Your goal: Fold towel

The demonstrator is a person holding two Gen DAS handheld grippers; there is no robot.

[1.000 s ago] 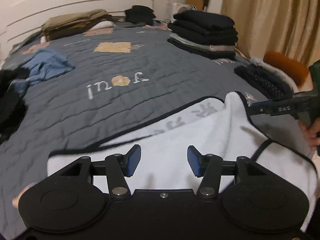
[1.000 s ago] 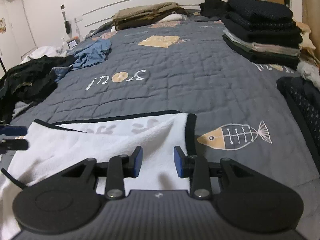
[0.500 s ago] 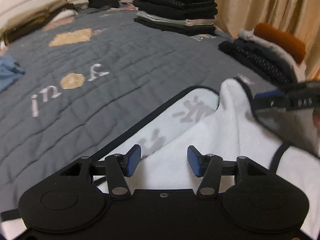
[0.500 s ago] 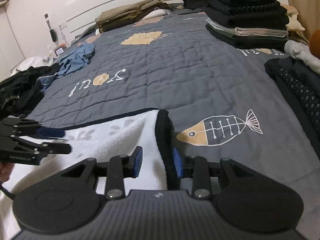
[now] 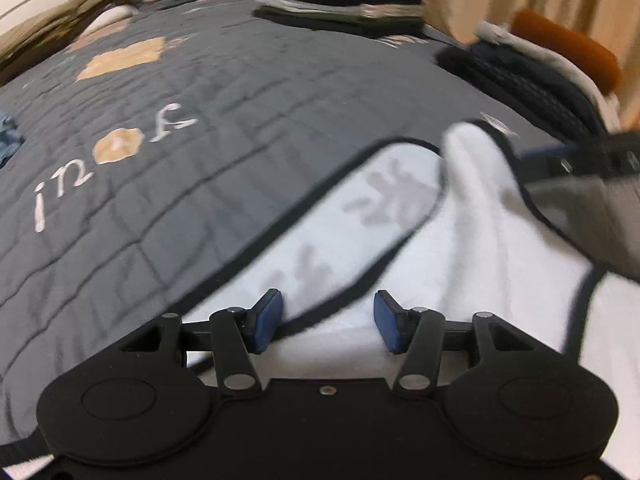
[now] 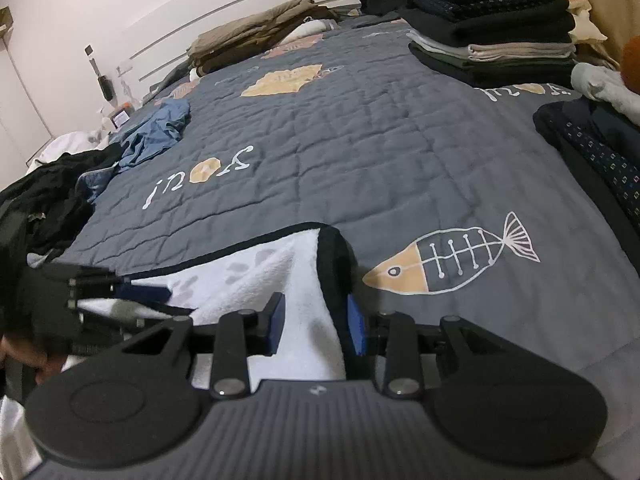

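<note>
A white towel [image 5: 460, 248] with black trim and grey prints lies on the grey quilt [image 5: 200, 180]. My left gripper [image 5: 328, 322] hovers low over its near part with its jaws apart, and a folded black-trimmed edge runs between them. In the right wrist view the towel [image 6: 248, 276] has its right corner bunched upward. My right gripper [image 6: 316, 326] stands open around that corner, and the black trim lies against the right pad. Each gripper shows blurred in the other's view: the right gripper [image 5: 580, 156] and the left gripper [image 6: 120, 296].
Folded dark stacks [image 6: 492, 28] sit at the far right of the bed, and patterned dark clothes [image 6: 600, 148] lie nearer on the right. A blue garment [image 6: 156, 132] and black clothes [image 6: 48, 184] lie at the left. Beige clothes [image 6: 256, 36] sit by the headboard.
My left gripper dropped and slid right, closer over the towel. The right gripper shifted so the towel's black-trimmed corner, earlier ahead of it, now stands bunched between its jaws. Neither opening changed.
</note>
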